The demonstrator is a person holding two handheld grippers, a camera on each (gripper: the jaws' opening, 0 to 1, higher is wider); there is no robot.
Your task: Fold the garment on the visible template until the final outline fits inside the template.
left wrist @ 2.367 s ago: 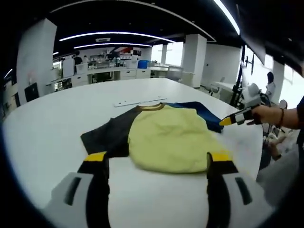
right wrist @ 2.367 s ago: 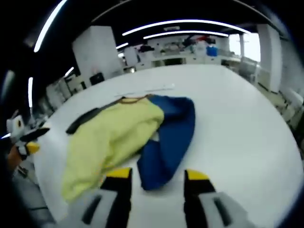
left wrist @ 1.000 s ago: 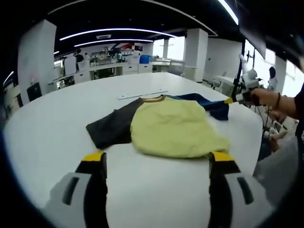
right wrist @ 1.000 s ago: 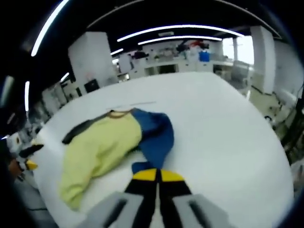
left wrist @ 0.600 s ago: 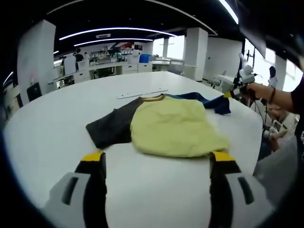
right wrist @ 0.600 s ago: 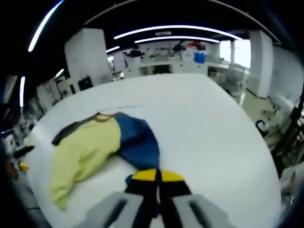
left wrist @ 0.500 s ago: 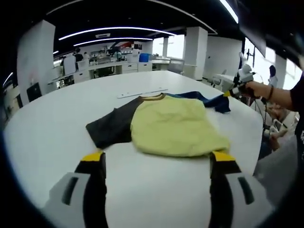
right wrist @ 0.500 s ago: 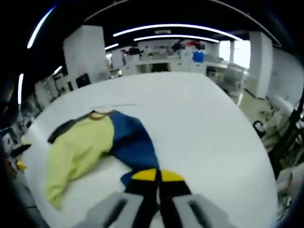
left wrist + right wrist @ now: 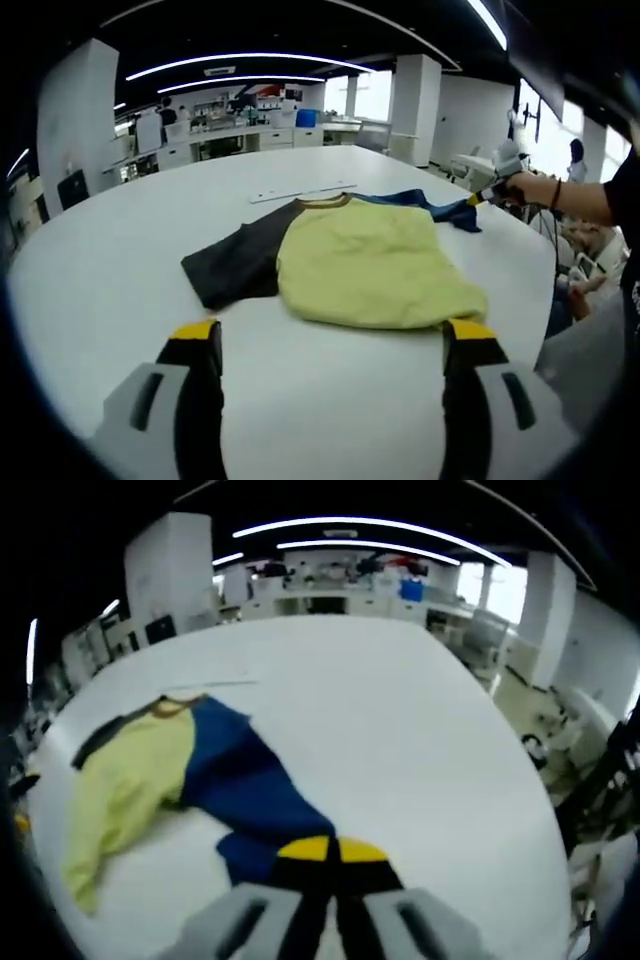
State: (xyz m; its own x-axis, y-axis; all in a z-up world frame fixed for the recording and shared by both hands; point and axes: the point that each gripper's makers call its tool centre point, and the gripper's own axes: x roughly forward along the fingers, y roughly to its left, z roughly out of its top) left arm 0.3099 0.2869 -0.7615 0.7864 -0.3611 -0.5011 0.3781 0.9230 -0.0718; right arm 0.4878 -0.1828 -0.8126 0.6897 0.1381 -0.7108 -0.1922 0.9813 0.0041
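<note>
Nearest us, the left gripper [image 9: 325, 345] hangs with jaws spread wide just short of the garment [image 9: 375, 270], which lies flat on the white table [image 9: 110, 280]. Beyond its yellow body, our right gripper [image 9: 327, 852] is clenched on the blue sleeve [image 9: 245, 785], drawn out sideways.

So the right tongs [image 9: 326, 852] at bottom center are pinched closed on the blue sleeve [image 9: 250, 785] of the garment [image 9: 150, 770]. The yellow body sprawls toward the left of the frame, dark sleeve at the upper left, all lying on the white desk [image 9: 400, 730].
</note>
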